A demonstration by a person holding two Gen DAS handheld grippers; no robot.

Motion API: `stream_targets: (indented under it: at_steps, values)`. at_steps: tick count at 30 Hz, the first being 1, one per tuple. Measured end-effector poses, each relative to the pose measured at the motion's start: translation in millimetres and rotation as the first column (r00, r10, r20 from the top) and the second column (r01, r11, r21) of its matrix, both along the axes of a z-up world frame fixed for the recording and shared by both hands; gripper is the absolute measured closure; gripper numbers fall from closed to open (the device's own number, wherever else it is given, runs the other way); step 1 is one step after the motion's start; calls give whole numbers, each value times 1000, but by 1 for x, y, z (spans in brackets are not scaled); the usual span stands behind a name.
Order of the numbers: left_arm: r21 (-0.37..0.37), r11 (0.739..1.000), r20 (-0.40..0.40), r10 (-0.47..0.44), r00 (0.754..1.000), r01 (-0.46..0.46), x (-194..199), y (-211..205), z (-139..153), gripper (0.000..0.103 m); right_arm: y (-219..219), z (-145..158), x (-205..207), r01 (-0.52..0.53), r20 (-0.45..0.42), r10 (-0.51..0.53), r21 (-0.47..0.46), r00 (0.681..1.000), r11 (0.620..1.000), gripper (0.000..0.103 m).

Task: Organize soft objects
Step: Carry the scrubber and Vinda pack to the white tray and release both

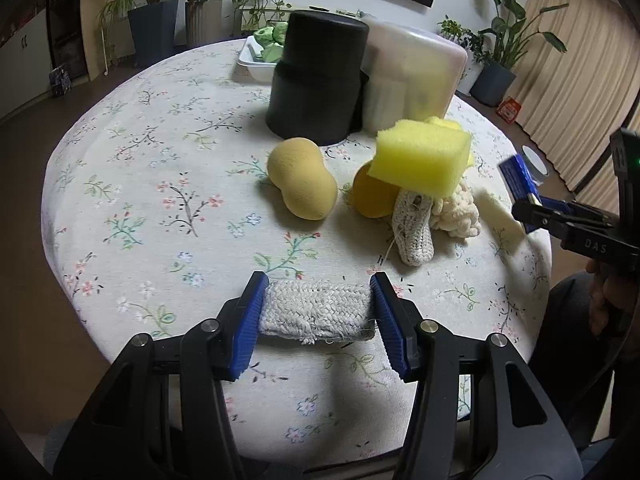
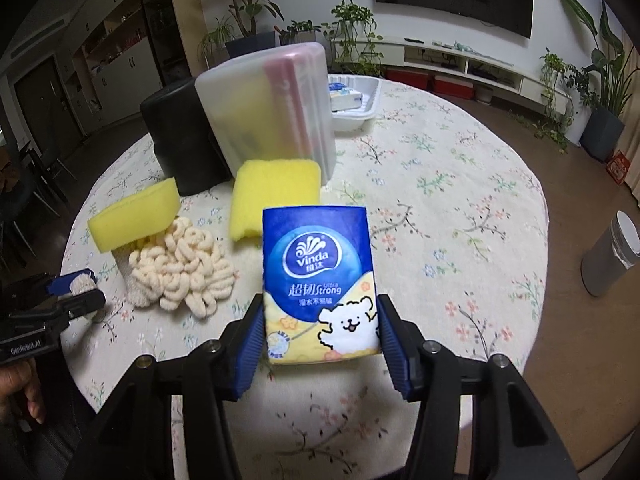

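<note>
My left gripper is shut on a grey woven cloth pad, held just above the floral tablecloth. My right gripper is shut on a blue and yellow tissue pack, held upright above the table; the same gripper shows at the right edge of the left wrist view. Farther back lie a tan peanut-shaped sponge, a yellow sponge block resting on an orange sponge and a crocheted piece, a cream chenille mitt, and a second yellow sponge.
A black round container and a frosted plastic box stand at the back of the round table. A white tray holds packets behind them. A grey bin stands on the floor to the right. Potted plants line the wall.
</note>
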State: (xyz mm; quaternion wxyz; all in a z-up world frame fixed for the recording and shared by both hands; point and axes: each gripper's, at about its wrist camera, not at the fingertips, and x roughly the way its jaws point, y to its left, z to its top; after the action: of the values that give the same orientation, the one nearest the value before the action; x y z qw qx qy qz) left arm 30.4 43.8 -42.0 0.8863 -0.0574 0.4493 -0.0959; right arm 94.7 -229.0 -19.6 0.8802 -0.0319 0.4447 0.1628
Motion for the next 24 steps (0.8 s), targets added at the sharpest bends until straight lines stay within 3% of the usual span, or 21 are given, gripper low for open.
stream_targets:
  at_steps: [11, 24]
  values:
    - [-4, 997, 52, 82, 995, -82, 21, 53, 29, 53, -34, 17, 0, 45, -4, -45, -24, 999, 999, 47]
    - [24, 995, 121, 96, 988, -99, 113, 101, 69, 53, -104, 47, 66, 173, 43, -169, -92, 985, 981, 47]
